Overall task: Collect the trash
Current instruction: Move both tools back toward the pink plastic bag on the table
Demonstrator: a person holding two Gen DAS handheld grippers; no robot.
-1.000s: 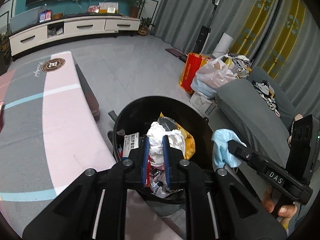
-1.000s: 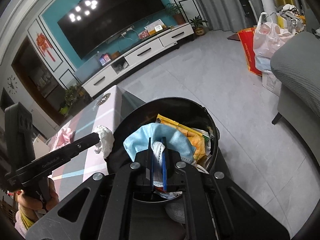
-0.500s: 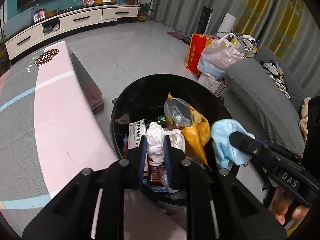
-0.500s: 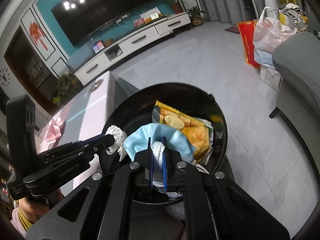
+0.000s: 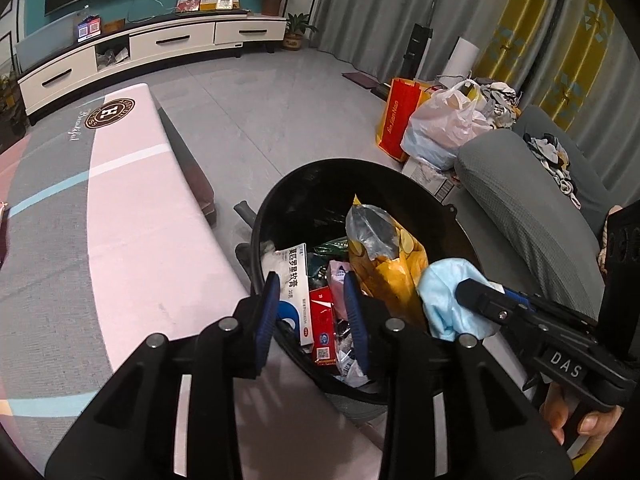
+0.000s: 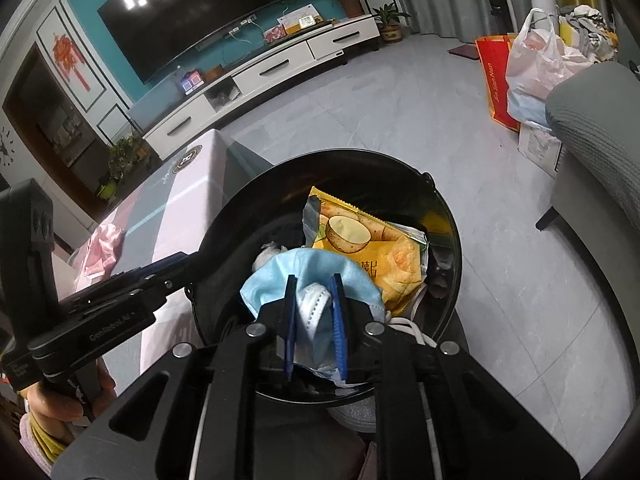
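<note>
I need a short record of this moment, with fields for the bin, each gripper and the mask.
bin: black trash bin, open, holding a yellow chip bag and a medicine box
left gripper: left gripper over the bin, jaws opening, nothing between them
right gripper: right gripper over the bin, jaws opening, mask between them
mask: blue face mask, crumpled, above the trash
</note>
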